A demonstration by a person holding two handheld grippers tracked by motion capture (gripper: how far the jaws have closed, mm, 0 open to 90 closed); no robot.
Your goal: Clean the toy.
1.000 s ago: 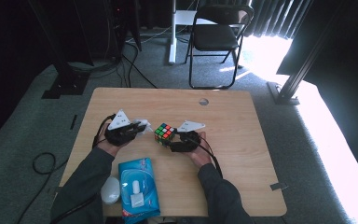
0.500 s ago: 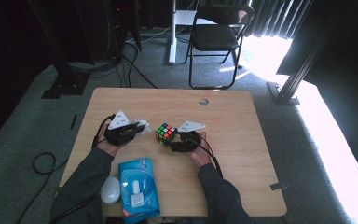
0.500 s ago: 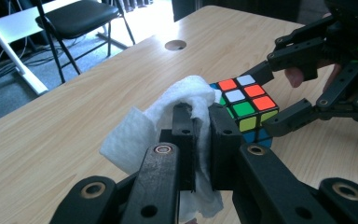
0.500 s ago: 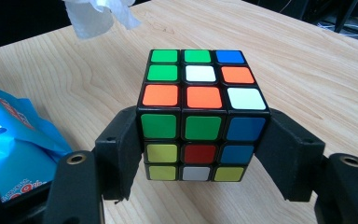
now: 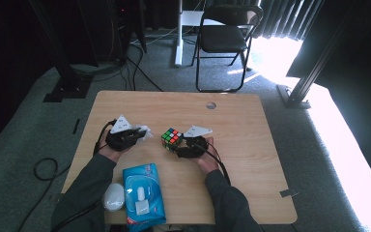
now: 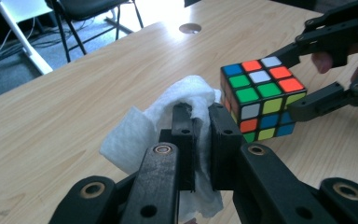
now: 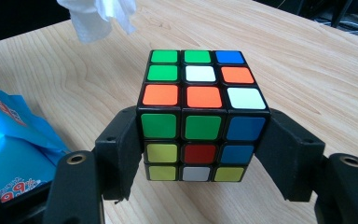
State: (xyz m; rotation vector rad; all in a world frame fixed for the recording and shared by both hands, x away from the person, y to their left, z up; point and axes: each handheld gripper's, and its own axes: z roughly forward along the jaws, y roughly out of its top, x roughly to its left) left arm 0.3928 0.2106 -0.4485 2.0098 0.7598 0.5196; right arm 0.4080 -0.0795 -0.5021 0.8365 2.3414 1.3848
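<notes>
Now the right hand-held gripper (image 7: 200, 154) is clamped on the cube (image 7: 200, 112), jaws pressed to two opposite sides, lifting it just off the surface (image 7: 307, 60). The left hand-held gripper (image 6: 200, 126) has its jaws nearly together, pinching a wipe (image 6: 168, 116), just beside the cube.

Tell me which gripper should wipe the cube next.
Left. The left gripper is shut on the wipe, close beside the cube. The right gripper is shut on the cube's sides, so it likely serves best by holding it steady.
</notes>
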